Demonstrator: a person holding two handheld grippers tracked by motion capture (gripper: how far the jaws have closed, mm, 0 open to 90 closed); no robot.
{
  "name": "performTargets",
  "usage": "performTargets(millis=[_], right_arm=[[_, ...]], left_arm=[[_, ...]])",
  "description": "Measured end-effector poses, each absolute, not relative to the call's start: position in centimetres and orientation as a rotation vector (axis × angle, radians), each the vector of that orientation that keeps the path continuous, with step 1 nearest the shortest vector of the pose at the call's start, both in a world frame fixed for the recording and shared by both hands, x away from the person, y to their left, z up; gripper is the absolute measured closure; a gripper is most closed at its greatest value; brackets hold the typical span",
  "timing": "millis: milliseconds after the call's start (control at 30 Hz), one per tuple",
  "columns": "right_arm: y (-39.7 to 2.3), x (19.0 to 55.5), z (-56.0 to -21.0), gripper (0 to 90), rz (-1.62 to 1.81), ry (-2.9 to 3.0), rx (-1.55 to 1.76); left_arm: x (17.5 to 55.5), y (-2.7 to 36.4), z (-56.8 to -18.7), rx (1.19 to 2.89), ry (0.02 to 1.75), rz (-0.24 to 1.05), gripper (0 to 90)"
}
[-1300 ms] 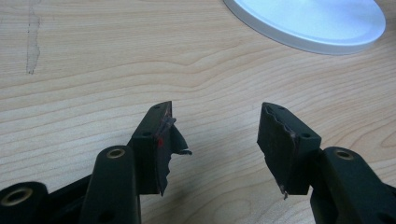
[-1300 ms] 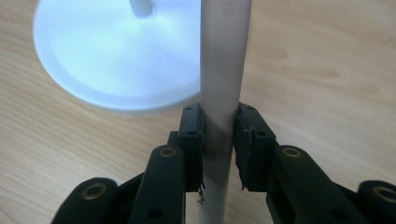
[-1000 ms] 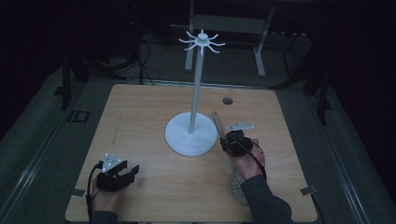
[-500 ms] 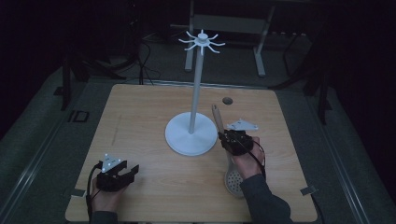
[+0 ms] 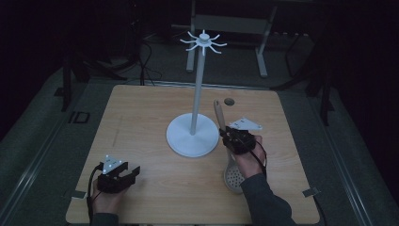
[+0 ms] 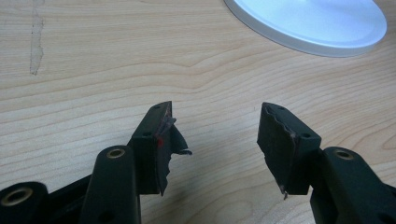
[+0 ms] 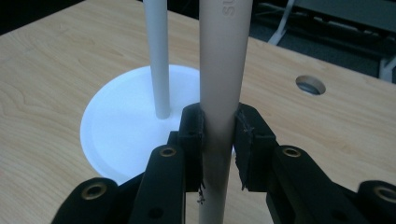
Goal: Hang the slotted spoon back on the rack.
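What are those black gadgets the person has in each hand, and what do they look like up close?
Both are black two-jaw tools. The left gripper and right gripper each carry a pale grey three-cornered plate on top and trail a black cable. Up close, the left one's pads look worn and ragged at the edges, with brass-coloured rivets in the jaw arms. The person wears dark grey sleeves.

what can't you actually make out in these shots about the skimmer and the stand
- Skimmer head: in the high view the right hand and sleeve cover part of it.
- Print on the handle: cut off by the top edge of the right gripper view.
- Stand hooks: too small and dim in the high view to tell their tips.
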State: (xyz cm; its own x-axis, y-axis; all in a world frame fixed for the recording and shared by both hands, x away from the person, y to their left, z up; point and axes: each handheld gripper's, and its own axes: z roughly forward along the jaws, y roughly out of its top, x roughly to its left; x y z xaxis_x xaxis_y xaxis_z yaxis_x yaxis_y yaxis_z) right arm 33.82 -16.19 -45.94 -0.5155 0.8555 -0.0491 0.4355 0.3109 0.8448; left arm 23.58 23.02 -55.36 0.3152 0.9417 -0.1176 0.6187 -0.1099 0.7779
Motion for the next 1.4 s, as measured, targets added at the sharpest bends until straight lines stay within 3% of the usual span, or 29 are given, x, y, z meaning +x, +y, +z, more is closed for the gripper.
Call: performTargets(millis=[1400], right_arm=[[-16.3, 34.2, -42.1, 74.2, 1.244, 1.984, 0.999]], left_arm=[[23.6, 23.1, -55.3, 1.818, 1.392, 0.535, 45.9]])
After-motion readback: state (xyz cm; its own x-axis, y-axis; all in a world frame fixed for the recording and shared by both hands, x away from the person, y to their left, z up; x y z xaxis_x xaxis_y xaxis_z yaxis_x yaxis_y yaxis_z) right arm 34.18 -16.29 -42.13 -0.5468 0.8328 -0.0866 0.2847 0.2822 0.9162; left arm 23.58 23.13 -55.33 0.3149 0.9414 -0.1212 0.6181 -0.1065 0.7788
